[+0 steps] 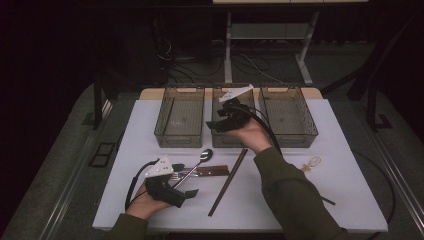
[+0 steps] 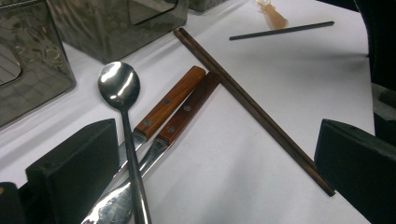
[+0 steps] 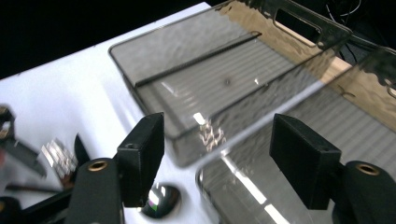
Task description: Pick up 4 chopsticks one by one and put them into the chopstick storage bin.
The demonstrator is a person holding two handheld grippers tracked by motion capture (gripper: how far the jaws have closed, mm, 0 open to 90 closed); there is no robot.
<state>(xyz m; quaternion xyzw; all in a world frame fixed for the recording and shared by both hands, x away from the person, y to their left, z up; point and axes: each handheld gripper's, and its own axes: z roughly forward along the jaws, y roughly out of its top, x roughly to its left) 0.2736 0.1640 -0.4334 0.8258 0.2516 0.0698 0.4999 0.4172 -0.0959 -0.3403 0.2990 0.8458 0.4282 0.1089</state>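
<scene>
My left gripper [image 1: 184, 180] rests low on the white table [image 1: 150, 115] at the front left, jaws open and empty [image 2: 215, 172]. Just ahead of it lie a steel spoon [image 2: 119, 84] and two wooden-handled utensils [image 2: 180, 105], the spoon's stem crossing their blades. A pair of brown chopsticks [image 2: 252, 107] lies slanted to their right. My right gripper [image 1: 217, 122] hangs open and empty over the front rim of the middle bin [image 1: 231, 140], pointing left and down [image 3: 222, 161]. Below its jaws I see the spoon's bowl [image 3: 161, 200].
Three clear grey bins stand in a row at the back: left [image 1: 180, 117], middle and right [image 1: 289, 116]. A thin dark stick [image 3: 196, 58] lies in the left bin. Another dark stick [image 1: 327, 201] and a small amber object [image 1: 312, 162] lie at the right.
</scene>
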